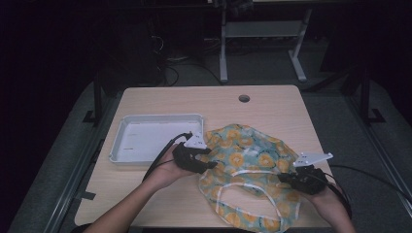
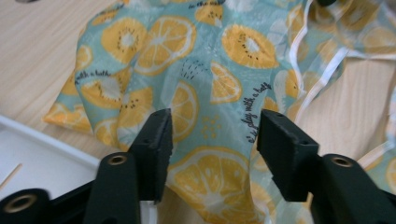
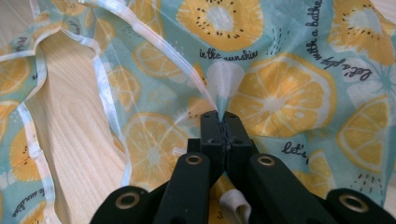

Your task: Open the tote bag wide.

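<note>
A teal cloth printed with orange slices and edged in white trim (image 1: 248, 165) lies crumpled on the wooden table, right of centre. My left gripper (image 1: 211, 165) sits at the cloth's left edge. In the left gripper view its jaws (image 2: 215, 140) stand apart, with the cloth (image 2: 210, 70) lying just beyond and beneath them, and the pads do not press on it. My right gripper (image 1: 284, 178) is at the cloth's right side. In the right gripper view it (image 3: 223, 119) is shut on a pinched fold of the cloth (image 3: 280, 93), which rises into a small peak at the tips.
A white shallow tray (image 1: 121, 155) sits on the left of the table, close beside the left gripper, and its rim (image 2: 37, 158) shows in the left gripper view. A round cable hole (image 1: 244, 98) lies near the table's far edge. Bare wood (image 1: 194, 102) lies behind the cloth.
</note>
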`<state>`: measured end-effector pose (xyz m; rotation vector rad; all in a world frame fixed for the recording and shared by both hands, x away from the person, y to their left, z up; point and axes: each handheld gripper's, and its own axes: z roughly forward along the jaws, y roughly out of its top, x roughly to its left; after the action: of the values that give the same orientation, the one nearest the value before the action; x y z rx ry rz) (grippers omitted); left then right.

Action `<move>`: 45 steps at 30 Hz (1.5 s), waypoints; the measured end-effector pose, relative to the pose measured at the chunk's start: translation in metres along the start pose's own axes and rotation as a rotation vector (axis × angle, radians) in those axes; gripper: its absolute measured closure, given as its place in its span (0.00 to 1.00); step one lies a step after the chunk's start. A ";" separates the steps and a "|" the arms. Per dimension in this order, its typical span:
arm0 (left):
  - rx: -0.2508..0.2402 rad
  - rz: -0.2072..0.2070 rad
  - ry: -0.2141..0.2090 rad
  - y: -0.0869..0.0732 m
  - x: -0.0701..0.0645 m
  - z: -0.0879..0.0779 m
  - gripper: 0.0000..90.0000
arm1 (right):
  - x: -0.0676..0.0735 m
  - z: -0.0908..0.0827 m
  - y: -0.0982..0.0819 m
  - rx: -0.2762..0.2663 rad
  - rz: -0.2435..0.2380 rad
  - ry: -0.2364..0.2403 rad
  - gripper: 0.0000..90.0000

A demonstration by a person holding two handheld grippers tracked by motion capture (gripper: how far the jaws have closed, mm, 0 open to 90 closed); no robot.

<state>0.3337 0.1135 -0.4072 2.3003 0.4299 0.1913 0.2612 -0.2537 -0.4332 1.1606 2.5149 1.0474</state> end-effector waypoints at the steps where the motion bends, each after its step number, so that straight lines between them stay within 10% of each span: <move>1: -0.001 -0.008 0.008 -0.001 -0.001 0.002 0.54 | 0.000 0.000 0.000 0.000 0.002 0.000 0.98; 11: 0.029 -0.009 -0.028 -0.004 0.002 0.007 0.98 | 0.000 0.000 -0.001 -0.002 0.008 0.001 0.98; 45: -0.078 -0.091 -0.045 0.042 0.044 0.013 1.00 | -0.037 -0.012 0.042 -0.111 0.009 -0.086 0.98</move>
<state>0.3885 0.0939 -0.3854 2.1988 0.4951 0.1093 0.3060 -0.2681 -0.4009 1.1612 2.3566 1.0992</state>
